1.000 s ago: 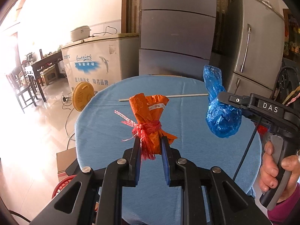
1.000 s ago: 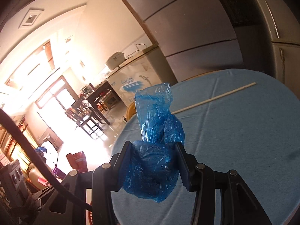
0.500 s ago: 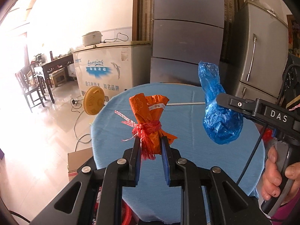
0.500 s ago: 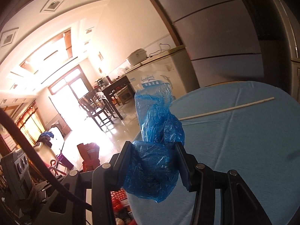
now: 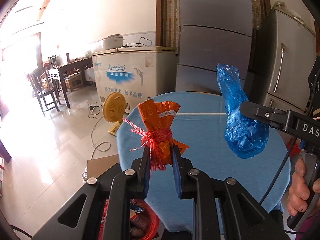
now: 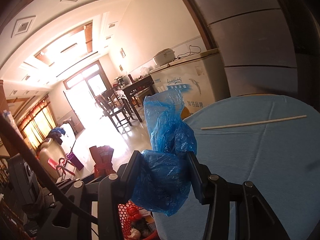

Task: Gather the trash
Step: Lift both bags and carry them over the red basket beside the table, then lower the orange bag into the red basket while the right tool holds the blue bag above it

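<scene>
My left gripper [image 5: 160,152] is shut on an orange wrapper bundle [image 5: 160,124] tied with red string, held up over the near left edge of the round blue table [image 5: 200,160]. To its right, my right gripper [image 6: 166,158] is shut on a crumpled blue plastic bag [image 6: 168,160], which also shows in the left wrist view as the blue bag [image 5: 242,120] pinched by the black finger [image 5: 266,116]. A thin white stick [image 6: 254,122] lies on the far part of the table. A red mesh basket [image 6: 128,218] with trash in it stands on the floor below the table's edge.
A white chest freezer [image 5: 132,76] with a rice cooker on top stands behind the table, a yellow fan [image 5: 114,108] beside it on the floor. A grey fridge [image 5: 284,64] is at the right. Dark chairs and a table [image 6: 120,104] stand further back. A hand [image 5: 300,190] grips the right tool.
Both grippers have drawn back and leftward from the table with their loads still held. The table's edge and the red basket below have come into view.
</scene>
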The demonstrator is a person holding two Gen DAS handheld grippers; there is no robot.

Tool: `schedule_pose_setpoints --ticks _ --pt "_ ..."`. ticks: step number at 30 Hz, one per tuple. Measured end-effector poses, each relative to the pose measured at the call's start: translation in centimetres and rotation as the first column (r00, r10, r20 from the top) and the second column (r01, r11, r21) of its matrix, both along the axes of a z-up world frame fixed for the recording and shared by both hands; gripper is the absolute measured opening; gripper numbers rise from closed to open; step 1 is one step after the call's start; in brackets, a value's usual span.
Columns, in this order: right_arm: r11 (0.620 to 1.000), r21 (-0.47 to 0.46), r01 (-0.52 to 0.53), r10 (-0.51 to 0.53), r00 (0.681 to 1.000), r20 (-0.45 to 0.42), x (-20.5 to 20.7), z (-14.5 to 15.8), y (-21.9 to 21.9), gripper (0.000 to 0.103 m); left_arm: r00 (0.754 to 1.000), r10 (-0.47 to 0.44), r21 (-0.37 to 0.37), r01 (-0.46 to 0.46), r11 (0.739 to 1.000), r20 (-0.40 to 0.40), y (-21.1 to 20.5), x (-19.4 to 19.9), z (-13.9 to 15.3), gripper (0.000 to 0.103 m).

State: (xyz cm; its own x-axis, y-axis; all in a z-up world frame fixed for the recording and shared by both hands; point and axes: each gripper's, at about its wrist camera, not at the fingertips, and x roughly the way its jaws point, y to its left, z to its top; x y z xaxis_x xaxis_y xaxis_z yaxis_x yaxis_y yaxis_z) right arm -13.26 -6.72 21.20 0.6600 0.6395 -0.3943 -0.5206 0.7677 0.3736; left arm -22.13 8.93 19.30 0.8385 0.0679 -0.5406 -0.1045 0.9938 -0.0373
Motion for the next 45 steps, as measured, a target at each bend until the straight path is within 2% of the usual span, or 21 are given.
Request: schedule_pose_setpoints --ticks 18,33,45 --pt "0.986 -0.08 -0.148 0.145 0.988 -0.045 2.3 -1.5 8.1 0.05 0.99 0.122 -0.034 -0.124 0.992 -0.065 5.8 -1.3 -2.7 0.021" --pt "0.953 -0.165 -0.253 0.236 0.965 -0.117 3.9 -4.9 15.0 0.05 0.969 0.209 -0.041 -0.216 0.975 -0.135 9.8 -2.0 -6.1 0.021" --pt "0.926 -0.214 -0.31 0.274 0.944 -0.182 4.9 -7.7 18.9 0.05 0.955 0.228 -0.047 -0.241 0.969 -0.19 11.8 -2.3 -8.4 0.021"
